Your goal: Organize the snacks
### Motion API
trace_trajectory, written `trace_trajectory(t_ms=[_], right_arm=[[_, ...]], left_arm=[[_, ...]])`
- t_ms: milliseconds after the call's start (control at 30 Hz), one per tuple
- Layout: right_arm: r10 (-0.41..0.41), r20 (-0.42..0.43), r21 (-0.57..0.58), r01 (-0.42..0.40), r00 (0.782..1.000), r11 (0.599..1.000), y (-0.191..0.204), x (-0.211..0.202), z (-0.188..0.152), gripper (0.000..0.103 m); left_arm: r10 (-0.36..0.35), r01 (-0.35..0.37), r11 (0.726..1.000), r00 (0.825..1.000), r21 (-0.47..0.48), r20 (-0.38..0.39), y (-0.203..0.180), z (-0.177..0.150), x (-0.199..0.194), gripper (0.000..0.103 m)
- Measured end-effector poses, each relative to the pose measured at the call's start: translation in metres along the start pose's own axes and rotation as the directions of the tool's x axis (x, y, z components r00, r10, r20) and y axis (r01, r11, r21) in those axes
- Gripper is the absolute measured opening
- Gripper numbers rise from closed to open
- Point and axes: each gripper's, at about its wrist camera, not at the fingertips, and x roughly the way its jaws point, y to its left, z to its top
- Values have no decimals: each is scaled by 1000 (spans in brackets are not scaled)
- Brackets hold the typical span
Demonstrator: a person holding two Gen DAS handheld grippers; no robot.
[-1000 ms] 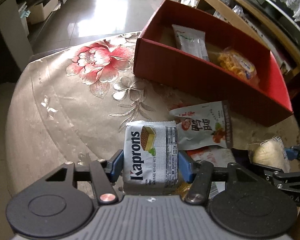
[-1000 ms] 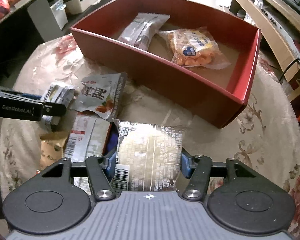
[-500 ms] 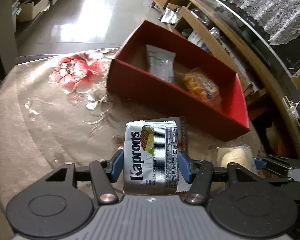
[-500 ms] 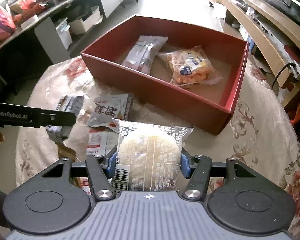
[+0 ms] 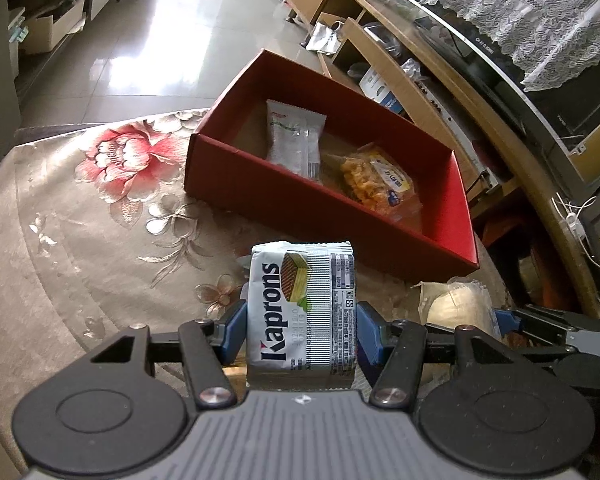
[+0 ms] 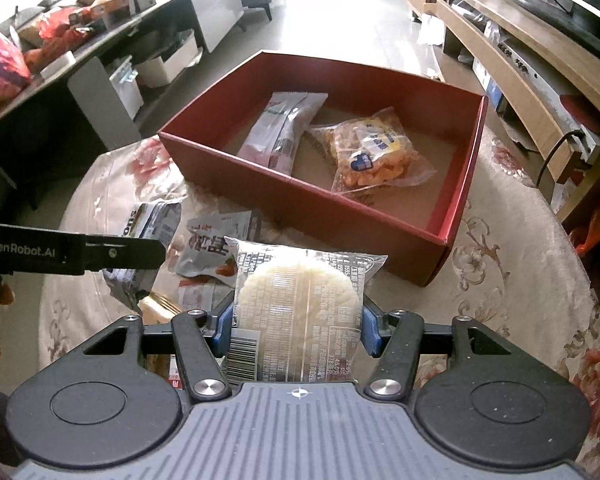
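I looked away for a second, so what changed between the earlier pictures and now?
Both hand-held grippers rose from the table, the left lifting the Kaprons wafer pack, the right the round rice cake pack. Both grips held. The red box and its two snacks stayed put.

Daylight floods in from the far end of the room and glares white off my tiled floor point(image 5: 172, 52). The tablecloth point(image 5: 80, 240) is softly lit, with faint shadows. Both pictures are sharp in the middle but bend strongly and darken at the corners.
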Motion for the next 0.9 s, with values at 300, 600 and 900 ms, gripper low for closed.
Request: trace_trajectory(t_ms=[300, 600, 900], right_arm=[[9, 34, 18, -10, 999, 1000, -3, -6, 8, 66], [17, 82, 52, -21, 996, 998, -11, -14, 24, 66], [18, 119, 81, -28, 993, 996, -20, -16, 40, 66]], left_arm=[[-24, 24, 1000, 999, 15, 21, -11, 8, -2, 59], [-71, 70, 997, 997, 27, 38, -21, 20, -1, 59], [-95, 93, 995, 994, 26, 61, -31, 39, 3, 59]])
